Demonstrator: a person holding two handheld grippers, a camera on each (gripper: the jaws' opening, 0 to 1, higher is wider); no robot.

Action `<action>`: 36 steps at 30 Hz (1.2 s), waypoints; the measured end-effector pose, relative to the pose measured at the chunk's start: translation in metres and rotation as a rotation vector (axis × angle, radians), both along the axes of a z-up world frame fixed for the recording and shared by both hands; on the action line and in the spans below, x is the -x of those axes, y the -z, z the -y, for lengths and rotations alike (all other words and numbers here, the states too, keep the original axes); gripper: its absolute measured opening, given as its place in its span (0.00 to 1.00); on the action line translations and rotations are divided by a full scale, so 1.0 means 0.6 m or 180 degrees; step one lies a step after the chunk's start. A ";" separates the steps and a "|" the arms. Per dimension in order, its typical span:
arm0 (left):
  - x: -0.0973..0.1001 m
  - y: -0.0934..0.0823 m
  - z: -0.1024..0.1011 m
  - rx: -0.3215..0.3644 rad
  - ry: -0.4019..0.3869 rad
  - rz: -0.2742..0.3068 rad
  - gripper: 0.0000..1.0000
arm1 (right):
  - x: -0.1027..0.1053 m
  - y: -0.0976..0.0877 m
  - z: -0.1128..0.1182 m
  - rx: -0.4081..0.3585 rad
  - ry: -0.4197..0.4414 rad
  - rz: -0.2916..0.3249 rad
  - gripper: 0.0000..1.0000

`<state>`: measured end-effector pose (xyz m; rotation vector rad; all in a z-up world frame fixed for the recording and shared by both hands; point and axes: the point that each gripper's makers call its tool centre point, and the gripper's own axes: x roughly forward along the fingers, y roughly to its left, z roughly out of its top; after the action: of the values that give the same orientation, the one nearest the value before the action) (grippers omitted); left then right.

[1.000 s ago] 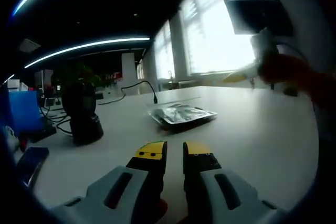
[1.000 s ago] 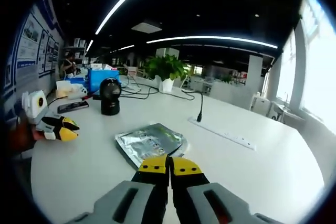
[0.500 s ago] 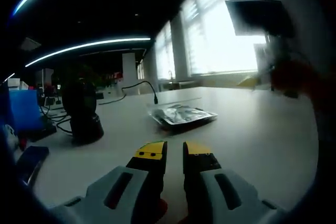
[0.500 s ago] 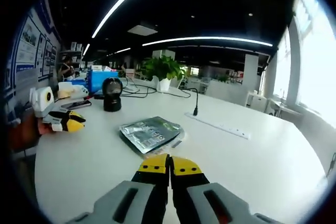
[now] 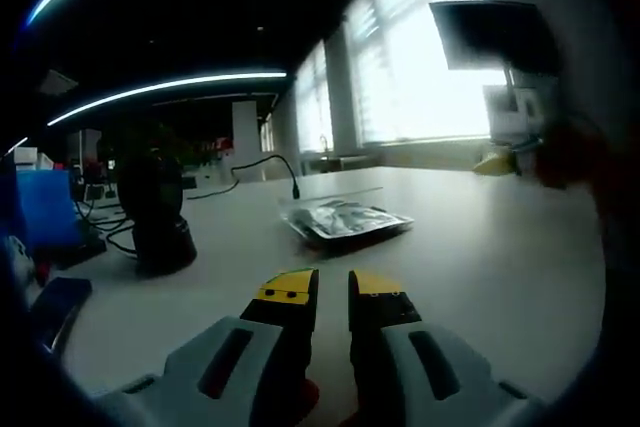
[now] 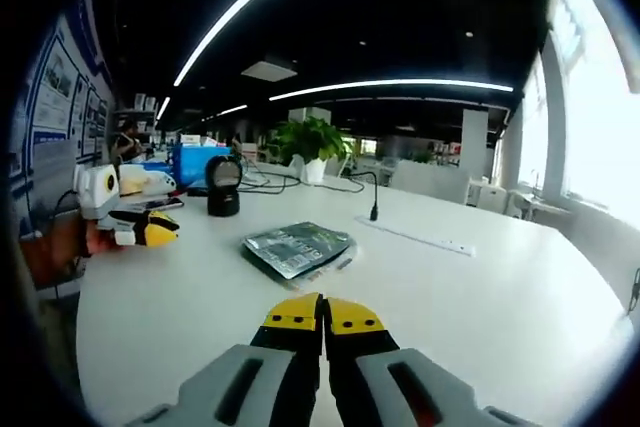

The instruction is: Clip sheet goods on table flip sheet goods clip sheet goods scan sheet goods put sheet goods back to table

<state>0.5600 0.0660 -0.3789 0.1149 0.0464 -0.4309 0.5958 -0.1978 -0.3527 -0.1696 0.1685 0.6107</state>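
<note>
Across a wide white bench point(image 6: 480, 297) in a dim office, the flat silvery foil pouch point(image 6: 297, 246) lies well ahead of both empty grippers, left gripper point(image 5: 333, 290) narrowly parted, right gripper point(image 6: 323, 313) closed; it looks light, floppy, slick, best pinched at an edge.

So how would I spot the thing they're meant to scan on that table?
Look at the big white table. Near its middle lies a flat, crinkly silver packet, between the dark round scanner and the long white power strip. It's the one shiny, foil-like thing there.
</note>
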 end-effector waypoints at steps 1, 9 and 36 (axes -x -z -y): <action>0.000 0.000 0.000 -0.0004 -0.0003 0.0002 0.05 | 0.003 0.005 0.004 -0.0031 0.0002 -0.0016 0.00; -0.001 0.001 -0.001 -0.0021 -0.0005 -0.0003 0.05 | 0.009 0.018 0.027 -0.0140 0.0096 0.0010 0.00; -0.002 0.003 -0.002 -0.0042 -0.0017 0.0000 0.05 | 0.030 0.055 0.027 -0.0268 0.0085 0.0089 0.07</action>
<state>0.5614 0.0670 -0.3807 0.1276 0.0497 -0.4252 0.5779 -0.2139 -0.3855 -0.0943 0.1176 0.5874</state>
